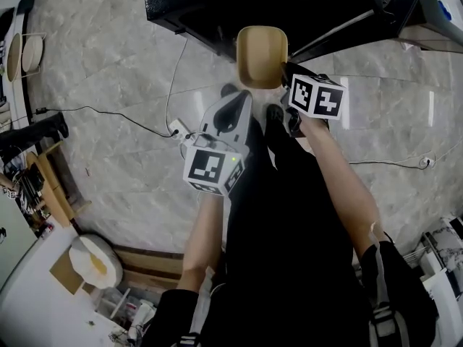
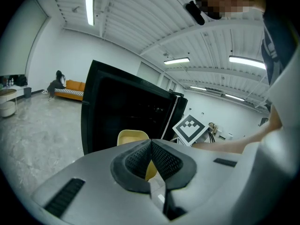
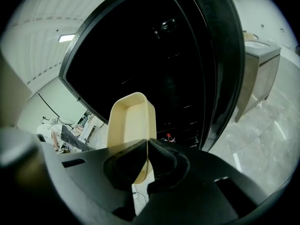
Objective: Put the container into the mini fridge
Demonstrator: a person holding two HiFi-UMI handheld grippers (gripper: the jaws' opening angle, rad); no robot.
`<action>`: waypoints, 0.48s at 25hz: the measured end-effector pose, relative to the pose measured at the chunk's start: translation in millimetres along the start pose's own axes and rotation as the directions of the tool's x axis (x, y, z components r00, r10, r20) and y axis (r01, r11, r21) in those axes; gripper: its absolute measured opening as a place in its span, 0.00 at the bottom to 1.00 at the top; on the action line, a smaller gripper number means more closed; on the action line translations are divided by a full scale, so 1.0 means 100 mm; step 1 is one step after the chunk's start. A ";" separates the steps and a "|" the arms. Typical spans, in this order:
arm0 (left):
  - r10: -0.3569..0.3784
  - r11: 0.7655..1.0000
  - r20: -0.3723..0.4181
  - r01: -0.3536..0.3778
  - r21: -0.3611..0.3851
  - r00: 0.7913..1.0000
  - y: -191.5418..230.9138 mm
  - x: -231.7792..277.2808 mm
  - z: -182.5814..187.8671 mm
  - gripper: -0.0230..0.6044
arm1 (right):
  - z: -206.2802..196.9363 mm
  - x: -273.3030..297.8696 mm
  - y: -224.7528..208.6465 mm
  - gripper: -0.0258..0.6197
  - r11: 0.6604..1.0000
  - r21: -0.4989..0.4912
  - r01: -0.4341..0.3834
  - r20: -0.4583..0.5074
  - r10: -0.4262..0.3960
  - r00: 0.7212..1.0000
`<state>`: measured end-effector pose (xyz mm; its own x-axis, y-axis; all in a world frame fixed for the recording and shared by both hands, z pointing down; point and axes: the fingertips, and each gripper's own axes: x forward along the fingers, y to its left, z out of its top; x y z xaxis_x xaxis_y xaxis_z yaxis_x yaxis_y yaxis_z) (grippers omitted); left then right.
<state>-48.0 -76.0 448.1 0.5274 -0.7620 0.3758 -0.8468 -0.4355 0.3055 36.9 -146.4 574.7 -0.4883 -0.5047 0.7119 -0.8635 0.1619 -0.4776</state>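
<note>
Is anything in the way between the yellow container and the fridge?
Nothing that shows. The fridge stands open, and the container, pinched by the right gripper in its jaws, hangs right before its dark inside.

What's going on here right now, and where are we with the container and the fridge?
A person holds the tan rectangular plastic container out in front of the open black mini fridge. The right gripper is shut on the container's near rim. The left gripper is closed too, with tan showing between its jaws, so it seems to pinch the same end. The container is empty and not yet inside the fridge.
</note>
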 end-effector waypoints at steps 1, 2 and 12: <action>0.001 1.000 -0.009 -0.001 0.003 1.000 0.02 0.05 -0.04 0.09 | 0.01 0.04 -0.03 0.08 1.000 -0.002 0.010 0.000 -0.010 1.000; 0.003 1.000 -0.016 -0.003 0.005 1.000 0.04 0.09 -0.07 0.09 | 0.02 0.09 -0.06 0.08 1.000 -0.006 0.017 -0.001 -0.017 1.000; 0.010 0.999 -0.005 -0.009 0.034 1.000 0.13 0.38 0.05 0.09 | 0.19 0.65 -0.32 0.08 0.994 0.091 0.063 -0.030 -0.060 0.998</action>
<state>-39.1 -112.8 461.5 0.5195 -0.7640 0.3827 -0.8536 -0.4441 0.2722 35.4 -200.9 626.8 -0.4393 -0.4875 0.7546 -0.8774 0.0526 -0.4768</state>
